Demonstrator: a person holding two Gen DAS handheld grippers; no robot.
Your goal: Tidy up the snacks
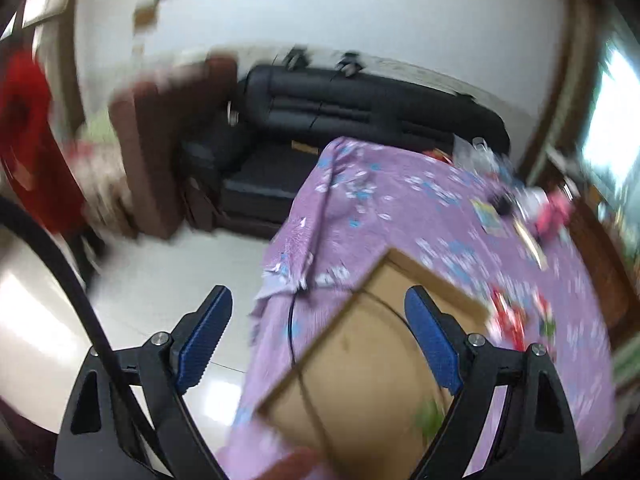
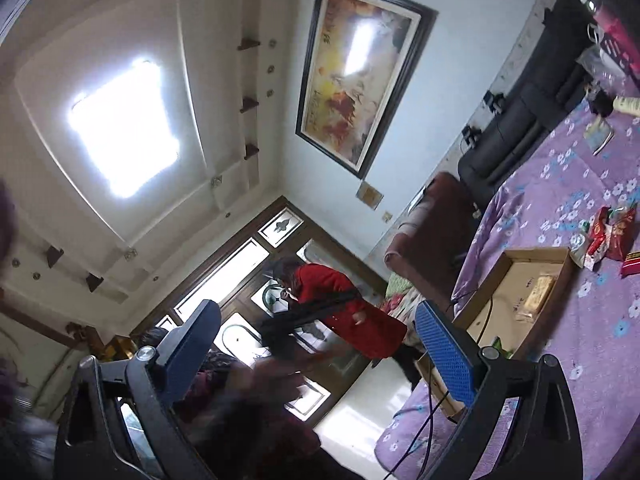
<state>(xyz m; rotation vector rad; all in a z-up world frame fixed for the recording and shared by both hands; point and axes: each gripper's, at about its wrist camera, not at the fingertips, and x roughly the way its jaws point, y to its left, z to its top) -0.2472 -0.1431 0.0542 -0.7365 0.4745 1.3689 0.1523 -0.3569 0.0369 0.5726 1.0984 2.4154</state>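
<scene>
Nearest the left cam, the left gripper (image 1: 318, 326) is hanging w/ its blue pads (image 1: 204, 340) spread wide, nothing between them, looking down over the corner of the cardboard box (image 1: 360, 360), which is sitting on the purple floral tablecloth (image 1: 380, 200). The right gripper (image 2: 318, 340) is also gaping wide and holding nothing; it is tilting up toward the ceiling and wall, away from the table, so the box shows only at the right edge of its view. In the right view the box is lying open w/ a tan packet (image 2: 538, 292) inside and something green near its close end, too small to identify. A cluster of red snack packs (image 2: 610, 236) is lying on the cloth just beside the box's far side, not in it; one more red pack (image 2: 632, 268) is sitting close by. Further back, misc items incl. a light tube are lying near the table's far end by the black sofa (image 1: 360, 100). A person in a red coat (image 2: 344, 304) is standing in the background. Judging by this, the job is looking barely started: approx one or two items boxed, most snacks left outside, neither tool engaged w/ anything. Left view is motion-blurred, so finer detail cannot be told.
</scene>
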